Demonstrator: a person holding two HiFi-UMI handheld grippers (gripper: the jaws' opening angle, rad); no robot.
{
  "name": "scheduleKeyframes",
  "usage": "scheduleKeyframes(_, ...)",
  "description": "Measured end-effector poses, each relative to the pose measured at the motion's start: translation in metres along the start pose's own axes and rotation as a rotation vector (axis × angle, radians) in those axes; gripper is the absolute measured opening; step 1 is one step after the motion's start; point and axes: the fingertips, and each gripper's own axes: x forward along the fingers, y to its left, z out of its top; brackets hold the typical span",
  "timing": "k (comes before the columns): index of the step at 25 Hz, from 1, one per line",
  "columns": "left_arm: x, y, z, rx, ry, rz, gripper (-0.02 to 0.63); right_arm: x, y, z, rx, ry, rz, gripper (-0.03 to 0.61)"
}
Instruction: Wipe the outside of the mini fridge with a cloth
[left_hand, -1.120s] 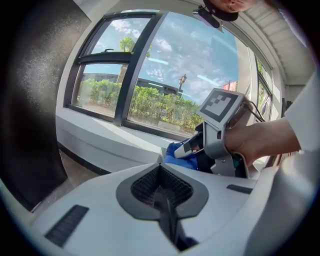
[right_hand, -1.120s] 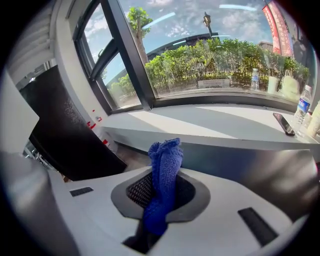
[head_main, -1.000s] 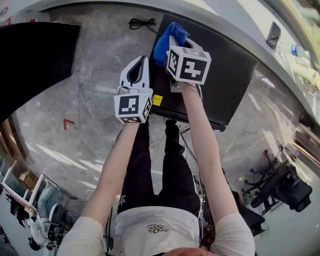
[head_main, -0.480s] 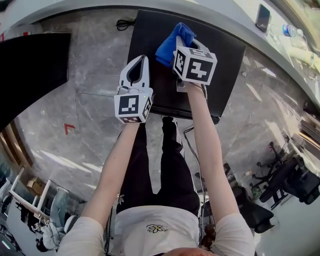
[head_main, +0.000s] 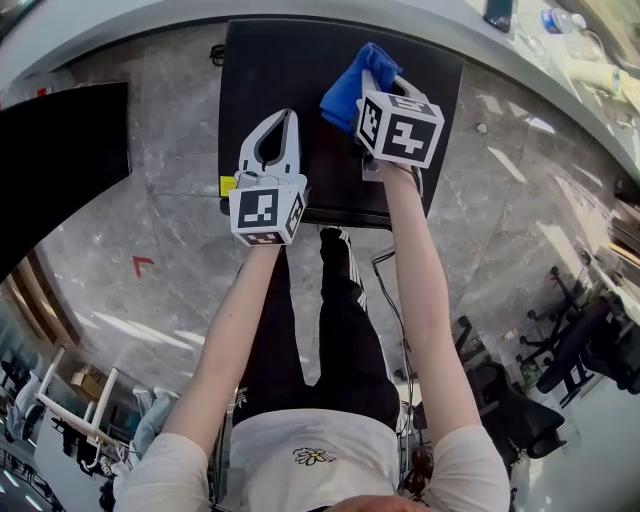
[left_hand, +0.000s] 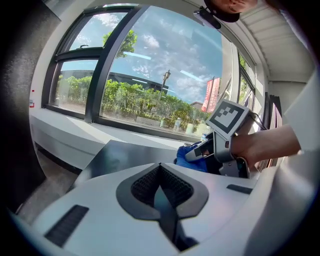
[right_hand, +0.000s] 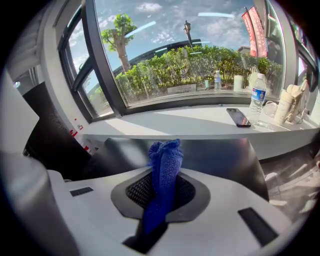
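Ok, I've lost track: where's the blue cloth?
In the head view, the blue cloth is pinched in the right claw over the black mini fridge, right of the left claw.

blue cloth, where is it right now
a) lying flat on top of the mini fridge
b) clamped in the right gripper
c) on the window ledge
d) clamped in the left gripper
b: the right gripper view shows the blue cloth pinched between the jaws of the right gripper and sticking up out of them. The left gripper has its jaws together on nothing.
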Motion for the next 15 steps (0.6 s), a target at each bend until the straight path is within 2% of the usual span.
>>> scheduleKeyframes(15,0.022,-0.055,-0.008,0.034,0.023,-0.059,0.005,-0.034,-0.106,-0.007,0.055,-0.027,-0.137,0.061)
